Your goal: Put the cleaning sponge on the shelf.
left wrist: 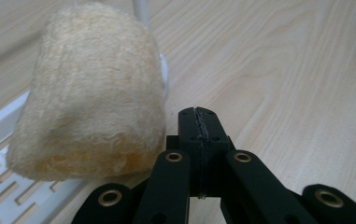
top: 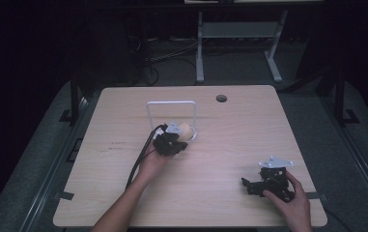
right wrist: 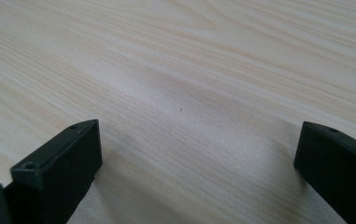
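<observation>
A pale yellow, fibrous sponge [left wrist: 91, 98] rests against a white rack [left wrist: 3, 196] with a slotted base. In the high view the sponge [top: 185, 130] sits at the foot of the rack's upright white wire frame [top: 171, 103], near the table's middle. My left gripper [left wrist: 199, 114] lies just right of the sponge with its jaws pressed together and nothing between them; in the high view the left gripper [top: 172, 142] is low over the table beside the rack. My right gripper [right wrist: 199, 144] stands open over bare wood, and the right gripper [top: 255, 185] rests near the front right corner.
The light wooden table [top: 230, 145] has a round cable hole [top: 221, 98] at the back. A black cable [top: 140, 157] trails from the left gripper toward the front edge. A grey metal stand [top: 234, 34] is on the dark floor behind the table.
</observation>
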`<action>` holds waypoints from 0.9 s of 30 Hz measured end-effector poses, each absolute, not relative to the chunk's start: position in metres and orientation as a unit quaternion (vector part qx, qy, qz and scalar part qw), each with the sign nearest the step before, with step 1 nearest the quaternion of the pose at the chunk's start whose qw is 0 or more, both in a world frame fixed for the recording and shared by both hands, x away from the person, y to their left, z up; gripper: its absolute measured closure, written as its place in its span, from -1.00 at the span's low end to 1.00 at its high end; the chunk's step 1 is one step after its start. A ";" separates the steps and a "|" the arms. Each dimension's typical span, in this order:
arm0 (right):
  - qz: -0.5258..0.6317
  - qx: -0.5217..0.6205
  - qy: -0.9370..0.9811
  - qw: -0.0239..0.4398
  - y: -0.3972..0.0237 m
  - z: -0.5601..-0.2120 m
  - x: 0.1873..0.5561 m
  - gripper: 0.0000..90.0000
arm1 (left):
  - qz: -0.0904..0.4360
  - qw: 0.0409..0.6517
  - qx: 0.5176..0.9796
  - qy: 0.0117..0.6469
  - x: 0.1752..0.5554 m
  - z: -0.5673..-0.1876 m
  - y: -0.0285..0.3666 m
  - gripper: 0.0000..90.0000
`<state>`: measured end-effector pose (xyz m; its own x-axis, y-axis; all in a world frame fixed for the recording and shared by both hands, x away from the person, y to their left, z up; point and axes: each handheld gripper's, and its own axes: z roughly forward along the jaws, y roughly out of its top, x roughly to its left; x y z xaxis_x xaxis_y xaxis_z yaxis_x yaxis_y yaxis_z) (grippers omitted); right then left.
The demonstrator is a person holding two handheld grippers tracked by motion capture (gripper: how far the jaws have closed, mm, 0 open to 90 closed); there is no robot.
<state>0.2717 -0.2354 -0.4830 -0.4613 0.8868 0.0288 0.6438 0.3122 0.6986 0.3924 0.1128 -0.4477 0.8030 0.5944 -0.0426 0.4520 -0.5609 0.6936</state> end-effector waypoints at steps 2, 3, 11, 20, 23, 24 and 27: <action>0.329 0.485 0.789 0.184 -0.235 -0.483 0.272 -0.98 | 0.098 0.359 0.878 0.300 0.394 -0.448 0.115 1.00; 0.329 0.485 0.789 0.184 -0.235 -0.483 0.272 -0.99 | 0.100 0.358 0.877 0.303 0.394 -0.449 0.116 1.00; 0.329 0.485 0.789 0.184 -0.235 -0.483 0.272 -0.99 | 0.108 0.350 0.874 0.318 0.397 -0.448 0.128 0.99; 0.329 0.485 0.789 0.184 -0.235 -0.483 0.272 -0.98 | 0.120 0.349 0.868 0.332 0.401 -0.446 0.144 0.97; 0.329 0.485 0.789 0.184 -0.235 -0.483 0.272 -0.99 | 0.123 0.347 0.867 0.336 0.401 -0.445 0.148 0.97; 0.329 0.485 0.789 0.184 -0.235 -0.483 0.272 -0.99 | 0.123 0.346 0.867 0.338 0.401 -0.445 0.149 0.97; 0.329 0.485 0.789 0.184 -0.235 -0.483 0.272 -0.99 | 0.125 0.347 0.863 0.346 0.402 -0.446 0.154 0.98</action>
